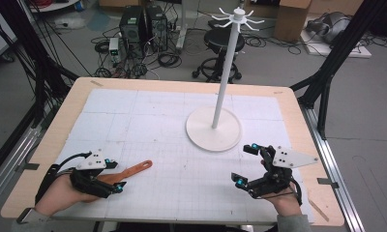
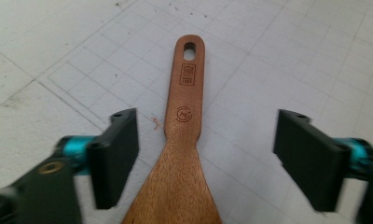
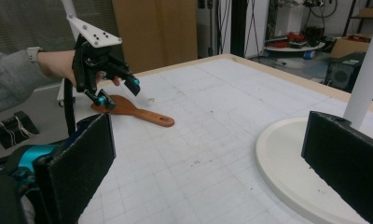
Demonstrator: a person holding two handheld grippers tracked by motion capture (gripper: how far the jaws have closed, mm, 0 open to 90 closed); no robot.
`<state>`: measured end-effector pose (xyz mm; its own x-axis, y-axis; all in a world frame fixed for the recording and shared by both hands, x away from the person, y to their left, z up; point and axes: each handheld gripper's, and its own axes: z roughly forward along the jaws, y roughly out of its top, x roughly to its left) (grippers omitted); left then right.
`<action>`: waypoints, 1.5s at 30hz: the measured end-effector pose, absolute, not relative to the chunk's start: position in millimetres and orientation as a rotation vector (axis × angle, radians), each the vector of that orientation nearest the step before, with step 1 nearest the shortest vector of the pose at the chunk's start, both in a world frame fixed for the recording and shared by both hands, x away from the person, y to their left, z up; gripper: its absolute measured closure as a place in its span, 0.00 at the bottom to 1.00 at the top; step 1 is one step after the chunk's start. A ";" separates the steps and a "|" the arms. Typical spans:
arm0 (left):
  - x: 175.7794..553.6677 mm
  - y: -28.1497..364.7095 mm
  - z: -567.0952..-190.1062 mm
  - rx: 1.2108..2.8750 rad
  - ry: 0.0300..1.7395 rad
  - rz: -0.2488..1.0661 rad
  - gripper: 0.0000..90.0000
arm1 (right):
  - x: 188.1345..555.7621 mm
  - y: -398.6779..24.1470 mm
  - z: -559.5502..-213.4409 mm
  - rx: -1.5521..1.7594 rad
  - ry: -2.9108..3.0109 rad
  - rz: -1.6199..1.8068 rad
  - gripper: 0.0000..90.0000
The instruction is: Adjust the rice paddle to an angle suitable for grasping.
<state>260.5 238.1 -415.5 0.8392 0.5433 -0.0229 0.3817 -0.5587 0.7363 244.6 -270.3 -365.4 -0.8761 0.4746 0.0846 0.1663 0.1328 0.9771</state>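
The left gripper's (image 1: 115, 177) fingers (image 2: 114, 156) stand wide apart, one on each side of a wooden spatula (image 2: 182, 154), with clear gaps between the pads and the wood. The spatula lies flat on the white gridded mat (image 1: 182, 145), its broad blade between the fingers and its handle, with a hanging hole at the tip, pointing away toward the middle of the worktop (image 1: 46, 159). The right gripper (image 1: 245, 164), well apart on the other side, also has its fingers (image 3: 77, 163) spread open, holding nothing. Just beyond it stands a white rack (image 1: 215, 123): a round base, a tall thin pole and a ring of hooks on top. Nothing lies between spatula and rack. Behind the worktop, on the floor, sit a black stool (image 1: 223, 41), computer towers (image 1: 143, 26) and loose cables.
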 end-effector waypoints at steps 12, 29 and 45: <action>279.8 222.2 -414.3 2.316 0.648 0.163 0.19 | 243.3 -273.7 -362.1 0.637 2.130 1.850 0.02; 301.6 219.6 -426.8 2.398 0.654 0.097 0.30 | 234.2 -277.5 -359.0 0.659 2.084 1.891 0.02; 302.6 217.6 -429.3 2.421 0.647 0.188 0.44 | 230.1 -279.6 -360.8 0.674 2.081 1.882 0.02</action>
